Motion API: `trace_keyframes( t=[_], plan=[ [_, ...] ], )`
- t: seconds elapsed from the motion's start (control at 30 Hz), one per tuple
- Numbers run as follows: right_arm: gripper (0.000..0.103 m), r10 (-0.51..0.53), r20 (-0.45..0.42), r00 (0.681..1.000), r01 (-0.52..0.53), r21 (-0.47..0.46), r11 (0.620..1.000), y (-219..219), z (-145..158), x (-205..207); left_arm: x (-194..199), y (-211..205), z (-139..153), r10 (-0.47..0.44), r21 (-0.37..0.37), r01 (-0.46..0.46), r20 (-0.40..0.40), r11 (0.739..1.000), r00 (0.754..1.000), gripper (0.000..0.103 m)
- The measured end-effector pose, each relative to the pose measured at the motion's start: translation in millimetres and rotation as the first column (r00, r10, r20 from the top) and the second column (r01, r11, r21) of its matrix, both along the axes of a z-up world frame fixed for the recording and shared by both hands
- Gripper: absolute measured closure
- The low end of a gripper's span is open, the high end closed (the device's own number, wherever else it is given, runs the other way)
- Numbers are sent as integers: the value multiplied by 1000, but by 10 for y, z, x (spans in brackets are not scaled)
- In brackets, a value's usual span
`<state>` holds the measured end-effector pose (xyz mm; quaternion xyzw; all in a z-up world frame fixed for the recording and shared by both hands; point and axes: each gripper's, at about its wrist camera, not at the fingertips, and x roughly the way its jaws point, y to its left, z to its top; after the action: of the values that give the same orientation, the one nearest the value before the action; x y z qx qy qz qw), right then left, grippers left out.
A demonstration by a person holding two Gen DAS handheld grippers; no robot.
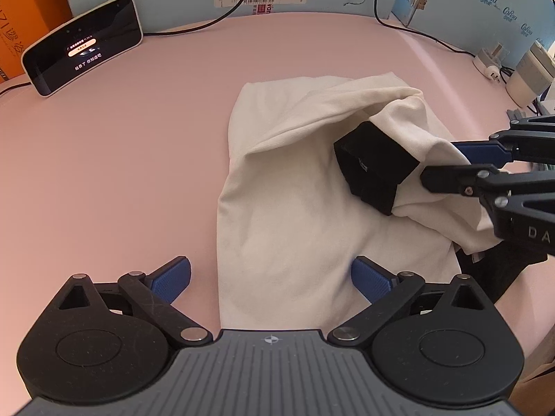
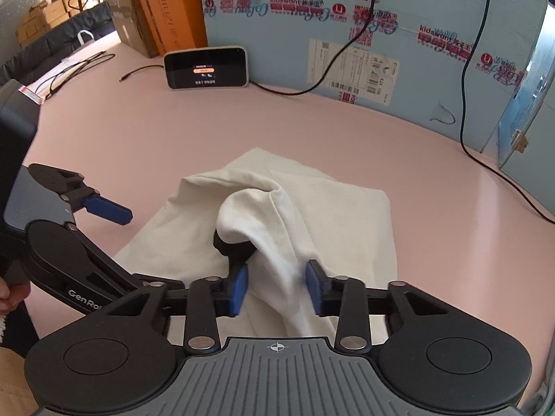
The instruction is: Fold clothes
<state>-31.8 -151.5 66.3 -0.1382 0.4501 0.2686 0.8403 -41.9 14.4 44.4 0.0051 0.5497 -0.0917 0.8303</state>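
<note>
A white garment (image 1: 288,208) lies partly folded on the pink table (image 1: 121,156). Its sleeve, which ends in a black cuff (image 1: 374,170), is lifted off the body of the garment. My right gripper (image 2: 277,287) is shut on the white sleeve cloth just behind the black cuff (image 2: 232,246), with the bunched fabric filling the gap between its blue pads. In the left wrist view the right gripper (image 1: 447,164) reaches in from the right. My left gripper (image 1: 270,270) stands open low over the garment's near edge and holds nothing.
A smart display (image 1: 83,45) stands at the back left with a cable running from it. A blue cardboard wall (image 2: 347,34) closes off the back. A plug (image 1: 489,62) and a white jar (image 1: 530,76) sit at the far right. Dark cloth (image 1: 492,270) lies at the right edge.
</note>
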Motion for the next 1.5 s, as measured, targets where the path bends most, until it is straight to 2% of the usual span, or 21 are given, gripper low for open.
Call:
trace_keyframes(
  t=[0.1, 0.2, 0.37, 0.47, 0.73, 0.8, 0.97, 1.0, 1.07, 1.2, 1.27, 1.33, 1.47, 1.5],
  plan=[
    [94, -34, 42, 999, 34, -6, 999, -129, 58, 61, 34, 4, 18, 8, -9, -8, 3, 1000, 1000, 3],
    [100, -92, 143, 985, 97, -27, 995, -333, 207, 126, 77, 0, 49, 14, -13, -14, 10, 1000, 1000, 3],
    [100, -245, 268, 932, 257, -11, 966, -782, 464, 381, 161, -53, 155, 3, -27, -2, 44, 1000, 999, 3],
    [100, -316, 305, 898, 332, -1, 943, -1033, 472, 510, 191, -130, 223, -19, -32, 21, 67, 999, 998, 2],
    [103, -376, 405, 833, 411, 1, 912, -1358, 410, 732, 349, -393, 178, -82, -60, 87, 82, 994, 993, 2],
    [103, -391, 396, 831, 417, 23, 909, -1415, 420, 790, 437, -447, 120, -72, -61, 75, 61, 995, 996, 2],
    [100, -412, 325, 851, 412, 71, 908, -1480, 355, 788, 505, -465, 58, -44, -55, 46, 38, 997, 998, 2],
    [96, -429, 298, 853, 424, 85, 902, -1516, 328, 772, 504, -454, 46, -36, -57, 38, 32, 998, 999, 3],
    [95, -462, 244, 853, 449, 111, 887, -1589, 270, 739, 504, -432, 22, -21, -59, 22, 20, 998, 1000, 3],
    [90, -536, 132, 834, 519, 142, 843, -1736, 99, 647, 494, -372, 6, 14, -70, -13, 14, 997, 1000, 2],
    [86, -556, 90, 826, 542, 142, 828, -1771, 18, 581, 490, -340, 5, 28, -80, -26, 15, 996, 1000, 2],
    [69, -578, 64, 814, 566, 137, 813, -1791, -51, 500, 494, -311, -20, 39, -84, -38, 10, 996, 999, 2],
    [62, -602, 10, 799, 594, 147, 791, -1801, -150, 342, 483, -276, -52, 58, -111, -56, 12, 992, 998, 3],
    [58, -605, -2, 796, 599, 143, 788, -1801, -172, 307, 478, -279, -46, 55, -121, -52, 17, 991, 998, 5]
  ],
)
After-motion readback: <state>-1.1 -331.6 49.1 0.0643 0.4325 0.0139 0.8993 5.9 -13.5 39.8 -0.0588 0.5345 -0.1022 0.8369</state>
